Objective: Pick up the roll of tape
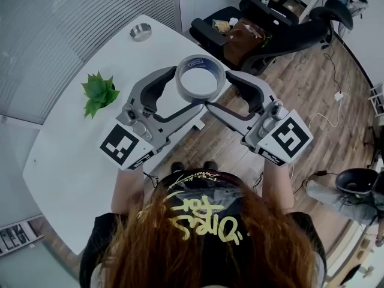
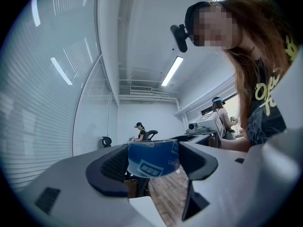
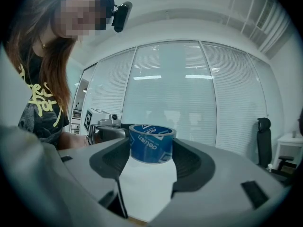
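Observation:
The roll of blue tape hangs in the air over the white table's near edge, lying flat with its hole facing up. My left gripper comes at it from the left and my right gripper from the right. In the left gripper view the roll of tape fills the gap between the dark pads, touching both. The right gripper view shows the same roll of tape wedged between its pads, with the white tabletop below.
A small green plant and a round metal dish sit on the table to the left. Black office chairs with bags stand beyond the table on the wooden floor. Other people work in the background.

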`<state>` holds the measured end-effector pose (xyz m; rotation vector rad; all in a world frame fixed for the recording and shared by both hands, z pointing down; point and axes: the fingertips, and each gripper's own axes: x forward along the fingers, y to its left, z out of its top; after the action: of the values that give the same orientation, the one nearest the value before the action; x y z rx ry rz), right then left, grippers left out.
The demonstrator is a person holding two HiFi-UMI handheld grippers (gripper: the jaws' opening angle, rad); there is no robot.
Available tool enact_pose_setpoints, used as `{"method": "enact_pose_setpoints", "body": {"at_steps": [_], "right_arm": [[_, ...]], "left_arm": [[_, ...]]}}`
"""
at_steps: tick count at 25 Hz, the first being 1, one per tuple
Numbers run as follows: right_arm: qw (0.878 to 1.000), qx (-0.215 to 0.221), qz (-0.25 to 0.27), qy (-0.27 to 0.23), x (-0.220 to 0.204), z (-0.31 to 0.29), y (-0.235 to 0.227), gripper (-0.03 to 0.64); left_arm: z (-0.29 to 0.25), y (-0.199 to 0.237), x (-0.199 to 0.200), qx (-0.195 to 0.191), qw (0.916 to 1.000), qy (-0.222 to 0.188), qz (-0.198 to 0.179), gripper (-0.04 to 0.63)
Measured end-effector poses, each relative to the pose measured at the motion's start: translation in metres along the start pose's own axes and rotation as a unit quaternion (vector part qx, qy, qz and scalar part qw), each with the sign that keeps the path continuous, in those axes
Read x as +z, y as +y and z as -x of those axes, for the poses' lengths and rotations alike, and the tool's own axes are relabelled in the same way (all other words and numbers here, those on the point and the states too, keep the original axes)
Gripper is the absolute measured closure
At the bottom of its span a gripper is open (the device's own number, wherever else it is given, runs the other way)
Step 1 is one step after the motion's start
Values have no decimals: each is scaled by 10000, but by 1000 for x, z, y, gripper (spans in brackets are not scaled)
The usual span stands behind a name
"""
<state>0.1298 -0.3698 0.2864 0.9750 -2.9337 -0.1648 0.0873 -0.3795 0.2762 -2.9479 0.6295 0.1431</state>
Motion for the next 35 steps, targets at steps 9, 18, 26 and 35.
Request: {"method": "enact_pose_setpoints", "body": {"at_steps": [9,18,26,35], "right_arm": [[9999,-36,29,96,0,2,1,333],[9996,-110,125,230,-2,-1,0,336],[9995,-133,143,230,-3,-4,0,341],[9995,-165,170,225,-4,-5,1,342]], "left_arm": [[0,-2,-1,18,10000,-52,34,267],[0,0,-4,11,10000,-15,-6,268],[1,4,-6,41,9999,-60,96,267],[3,6,-8,30,9999,-35,163,267]]}}
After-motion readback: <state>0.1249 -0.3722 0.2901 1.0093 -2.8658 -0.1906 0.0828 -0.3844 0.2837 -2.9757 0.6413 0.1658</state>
